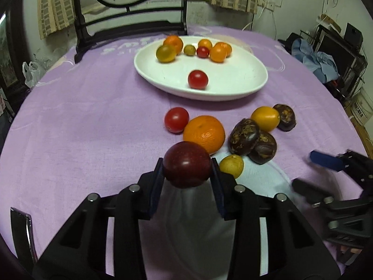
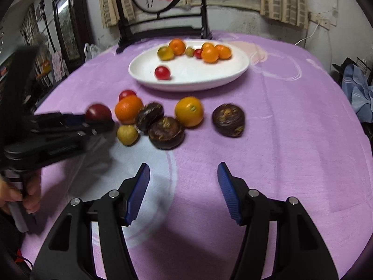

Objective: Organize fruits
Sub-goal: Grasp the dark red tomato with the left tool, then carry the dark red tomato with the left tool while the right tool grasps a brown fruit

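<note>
My left gripper (image 1: 187, 163) is shut on a dark red plum (image 1: 186, 163), held just above the purple cloth; the plum also shows in the right wrist view (image 2: 98, 112). Beyond it lie a red tomato (image 1: 176, 119), an orange (image 1: 204, 133), a small yellow-green fruit (image 1: 232, 165), a yellow-orange fruit (image 1: 265, 118) and three dark brown fruits (image 1: 243, 136). A white plate (image 1: 244, 79) farther back holds several oranges and tomatoes. My right gripper (image 2: 183, 177) is open and empty, short of the loose fruits; it also shows at the right of the left wrist view (image 1: 312, 172).
A dark wooden stand with a round painted panel (image 1: 130, 23) stands behind the plate at the table's far edge. The table is covered with a purple cloth (image 1: 81, 116). Furniture and clutter sit beyond the right edge (image 1: 326, 58).
</note>
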### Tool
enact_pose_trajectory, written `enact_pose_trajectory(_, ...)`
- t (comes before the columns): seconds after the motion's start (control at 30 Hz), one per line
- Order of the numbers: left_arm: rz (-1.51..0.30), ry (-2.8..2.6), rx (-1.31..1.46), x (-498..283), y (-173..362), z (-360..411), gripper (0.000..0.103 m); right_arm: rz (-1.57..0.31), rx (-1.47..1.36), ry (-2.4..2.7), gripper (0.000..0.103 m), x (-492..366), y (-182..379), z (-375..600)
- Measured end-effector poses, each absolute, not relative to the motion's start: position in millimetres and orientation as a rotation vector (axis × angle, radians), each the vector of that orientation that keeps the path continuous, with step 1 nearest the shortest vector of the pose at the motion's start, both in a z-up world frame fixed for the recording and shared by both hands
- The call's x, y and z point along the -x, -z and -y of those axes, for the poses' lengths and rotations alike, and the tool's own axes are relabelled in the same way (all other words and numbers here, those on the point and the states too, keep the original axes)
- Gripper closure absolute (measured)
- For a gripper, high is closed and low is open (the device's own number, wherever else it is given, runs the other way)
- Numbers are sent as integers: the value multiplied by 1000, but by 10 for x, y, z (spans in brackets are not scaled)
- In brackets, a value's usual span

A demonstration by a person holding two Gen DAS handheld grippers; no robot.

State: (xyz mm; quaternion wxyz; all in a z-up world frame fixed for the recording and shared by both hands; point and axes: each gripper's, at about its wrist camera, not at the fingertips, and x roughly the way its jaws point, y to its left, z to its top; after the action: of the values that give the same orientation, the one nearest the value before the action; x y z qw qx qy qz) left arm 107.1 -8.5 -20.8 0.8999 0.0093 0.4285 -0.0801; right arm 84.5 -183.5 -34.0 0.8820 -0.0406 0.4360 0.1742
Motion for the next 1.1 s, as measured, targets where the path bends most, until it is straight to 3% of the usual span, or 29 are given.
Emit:
enact_pose_trajectory(0.43, -871, 182, 20, -1070, 188, -71, 64, -940, 202, -334, 42, -1311, 480, 1379)
enact_pose_trajectory(0.57, -866, 177, 21, -1080, 192, -85, 64, -922, 189, -326, 59, -1322, 468, 1369)
enact_pose_trajectory(0.7, -868, 180, 20, -1081, 206, -83, 64, -931, 138, -322, 60, -1237, 432, 1505)
enact_pose_trajectory(1.1, -857, 220, 4, -1137, -126, 101, 64, -765, 58, -336, 60, -1009, -272, 1892)
